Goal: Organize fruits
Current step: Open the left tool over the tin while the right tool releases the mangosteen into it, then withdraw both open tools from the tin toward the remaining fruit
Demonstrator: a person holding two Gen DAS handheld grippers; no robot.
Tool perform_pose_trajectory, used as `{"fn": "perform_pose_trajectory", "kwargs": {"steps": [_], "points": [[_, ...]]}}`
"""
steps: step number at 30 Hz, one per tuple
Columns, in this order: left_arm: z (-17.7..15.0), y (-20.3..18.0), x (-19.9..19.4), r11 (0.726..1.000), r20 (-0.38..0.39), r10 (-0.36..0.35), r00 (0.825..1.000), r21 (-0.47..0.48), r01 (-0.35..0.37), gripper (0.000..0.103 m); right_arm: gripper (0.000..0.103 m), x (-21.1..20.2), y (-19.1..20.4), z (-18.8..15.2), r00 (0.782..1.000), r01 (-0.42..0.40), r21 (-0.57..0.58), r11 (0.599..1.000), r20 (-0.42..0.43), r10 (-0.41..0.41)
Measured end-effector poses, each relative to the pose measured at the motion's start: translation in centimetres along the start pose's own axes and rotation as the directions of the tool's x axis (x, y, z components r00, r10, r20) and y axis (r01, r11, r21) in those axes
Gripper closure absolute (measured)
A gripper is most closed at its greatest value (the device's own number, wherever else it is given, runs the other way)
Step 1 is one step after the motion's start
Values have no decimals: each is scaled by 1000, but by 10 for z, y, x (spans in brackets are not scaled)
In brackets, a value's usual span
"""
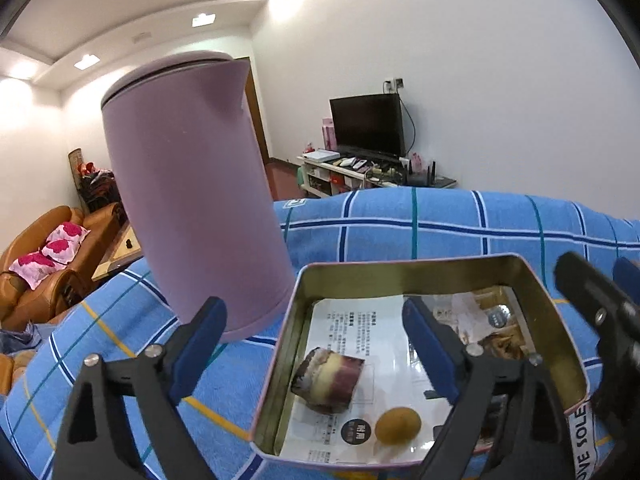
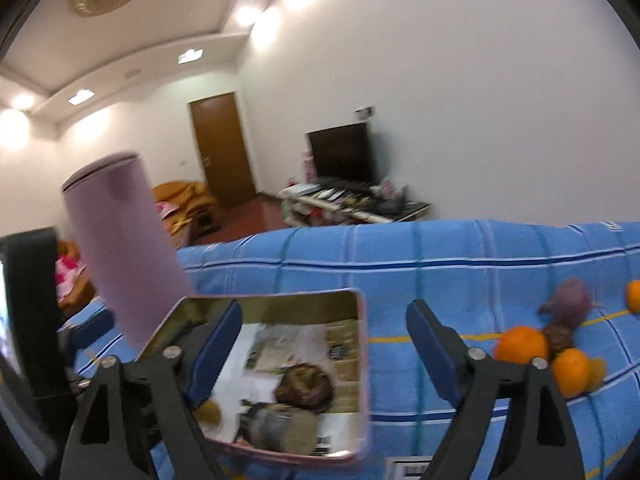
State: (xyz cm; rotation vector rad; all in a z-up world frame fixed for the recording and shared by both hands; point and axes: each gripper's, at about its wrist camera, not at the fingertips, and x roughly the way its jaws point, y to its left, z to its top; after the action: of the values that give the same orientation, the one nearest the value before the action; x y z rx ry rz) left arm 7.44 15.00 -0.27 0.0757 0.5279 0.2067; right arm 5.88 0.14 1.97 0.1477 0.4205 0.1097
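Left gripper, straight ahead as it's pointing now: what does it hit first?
Likely the open rectangular metal tin: the open left gripper straddles its near-left wall, pointing toward the paper-lined floor by the purple sugarcane chunk. Depth is uncertain.

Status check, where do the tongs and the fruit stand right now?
Both tongs open, empty: left, right. Tin holds some pieces; oranges loose on cloth. Purple kettle beside tin.

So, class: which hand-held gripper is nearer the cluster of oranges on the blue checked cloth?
Right. The right hand-held gripper hangs between the tin and the oranges; the left hand-held gripper hangs over the tin's far side.
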Motion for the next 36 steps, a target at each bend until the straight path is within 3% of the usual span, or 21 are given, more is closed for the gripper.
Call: {"fn": "perform_pose_trajectory", "kwargs": {"steps": [9,19,36], "points": [[-3,2,-2,999,0,-35,999,-28,35,9,16,1,-28,1,996,83,86,993,-29,-81],[-6,-4,-9,998,13,-54,998,-32,55,8,16,-10,-23,-5,988,152,-12,988,-11,-152],[-13,-15,-27,995,20,-84,996,-52,85,6,17,-38,-51,-13,980,196,-36,980,-29,-197]]}}
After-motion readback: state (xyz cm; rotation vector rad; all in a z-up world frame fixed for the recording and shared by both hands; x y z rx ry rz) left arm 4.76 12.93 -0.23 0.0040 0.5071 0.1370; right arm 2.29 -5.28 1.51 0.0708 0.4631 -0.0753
